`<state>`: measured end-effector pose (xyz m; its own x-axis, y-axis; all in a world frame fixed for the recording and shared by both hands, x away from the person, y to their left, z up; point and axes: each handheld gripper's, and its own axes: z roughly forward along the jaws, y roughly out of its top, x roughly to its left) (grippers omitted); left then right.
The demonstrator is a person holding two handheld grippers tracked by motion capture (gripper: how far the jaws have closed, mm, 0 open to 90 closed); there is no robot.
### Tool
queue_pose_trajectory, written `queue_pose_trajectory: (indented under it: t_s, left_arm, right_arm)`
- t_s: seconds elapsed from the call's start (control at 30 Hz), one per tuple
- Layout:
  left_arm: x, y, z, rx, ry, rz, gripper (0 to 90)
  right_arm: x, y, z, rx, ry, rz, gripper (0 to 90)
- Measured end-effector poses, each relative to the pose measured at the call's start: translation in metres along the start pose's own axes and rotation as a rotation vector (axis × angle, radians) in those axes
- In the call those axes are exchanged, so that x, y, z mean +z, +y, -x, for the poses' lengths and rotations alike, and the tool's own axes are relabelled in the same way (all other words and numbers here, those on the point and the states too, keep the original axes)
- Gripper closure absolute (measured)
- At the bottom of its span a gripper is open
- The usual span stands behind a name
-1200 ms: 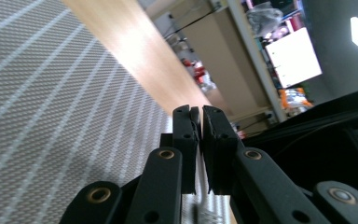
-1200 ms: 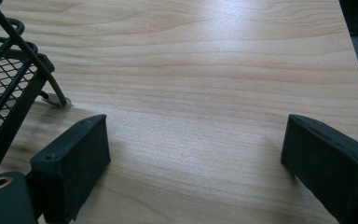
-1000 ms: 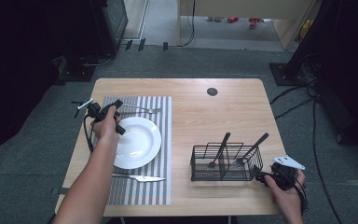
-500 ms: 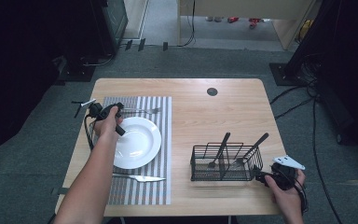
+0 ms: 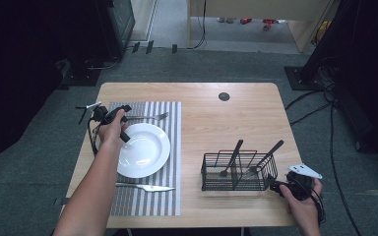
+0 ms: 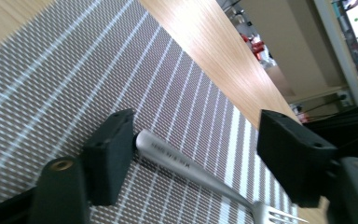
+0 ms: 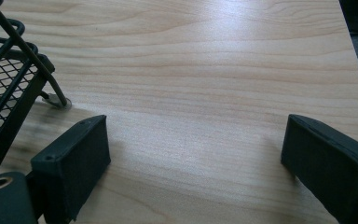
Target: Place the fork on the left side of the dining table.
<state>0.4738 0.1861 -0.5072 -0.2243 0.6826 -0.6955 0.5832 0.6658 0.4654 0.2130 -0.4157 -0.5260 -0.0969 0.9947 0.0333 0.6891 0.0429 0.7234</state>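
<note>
Two grippers: left gripper [image 5: 109, 117] at the far left edge of the plate; right gripper [image 5: 290, 186] just beside the near right corner of the wire caddy.
Left gripper state: jaws spread wide around the fork handle, one pad touching it, the other well clear; nothing clamped.
Right gripper state: jaws apart, empty, low over bare table [image 7: 205, 74].
Step in hand: likely laying a place setting; fork [image 6: 186, 168] lying flat on the striped placemat [image 6: 51, 88], just beyond the plate [image 5: 145, 150].
Next move: either closing on the handle to shift it, or lifting straight off without nudging it.
One plate: white, centred on the placemat.
One knife [image 5: 145, 187]: on the near side of the plate.
One wire caddy [image 5: 238, 172]: right of the plate, well apart.
Utensils in caddy: seemingly two, dark and small, kind hard to tell.
</note>
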Motion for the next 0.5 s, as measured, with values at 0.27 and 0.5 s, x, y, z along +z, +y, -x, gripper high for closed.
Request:
queue_pose_trajectory:
  t_s: [0.27,0.5]
  left_arm:
    - [-0.007,0.01,0.003,0.037,0.013,0.011,22.4]
    - [-0.021,0.017,0.008,0.127,-0.001,-0.002,20.5]
  right_arm:
    - [0.0,0.0,0.0,0.0,0.0,0.0,7.4]
    - [0.0,0.0,0.0,0.0,-0.001,0.0,7.4]
